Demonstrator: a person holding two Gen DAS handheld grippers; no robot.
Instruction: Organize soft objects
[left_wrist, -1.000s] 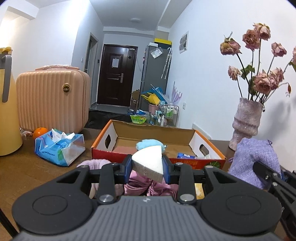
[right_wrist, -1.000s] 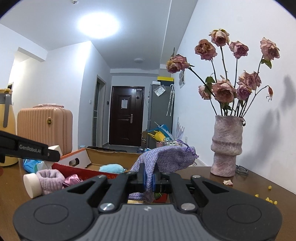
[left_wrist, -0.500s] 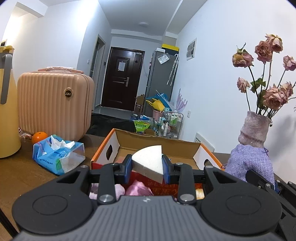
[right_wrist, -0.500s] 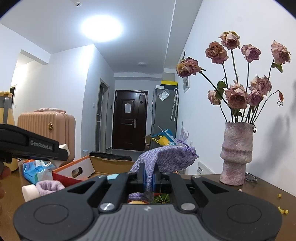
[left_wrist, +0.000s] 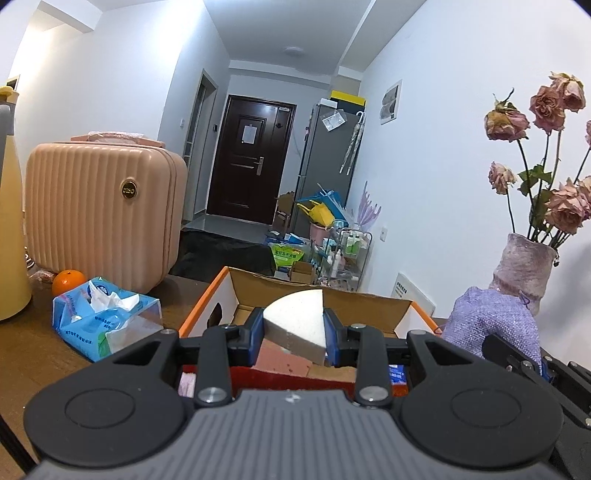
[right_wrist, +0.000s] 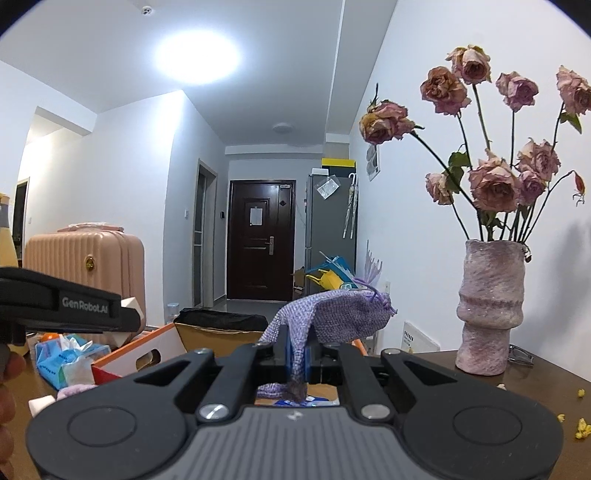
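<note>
My left gripper (left_wrist: 293, 332) is shut on a white wedge-shaped sponge (left_wrist: 295, 325) and holds it above the near side of the open cardboard box (left_wrist: 207, 314). My right gripper (right_wrist: 297, 354) is shut on a purple woven drawstring pouch (right_wrist: 332, 319) and holds it up over the box's right side; the pouch also shows in the left wrist view (left_wrist: 487, 321). The left gripper's side (right_wrist: 70, 310) shows at the left of the right wrist view. A pink slab (left_wrist: 284, 360) and a blue packet (left_wrist: 397, 373) lie in the box.
A blue tissue pack (left_wrist: 103, 321), an orange (left_wrist: 66, 280), a pink suitcase (left_wrist: 99, 214) and a yellow jug (left_wrist: 9, 236) stand at the left of the wooden table. A vase of dried roses (right_wrist: 491, 306) stands at the right. Yellow crumbs (right_wrist: 581, 428) lie near it.
Both grippers have risen and moved forward over the box with their objects held. The pink and lilac soft items in front of the box have dropped out of the left view.
</note>
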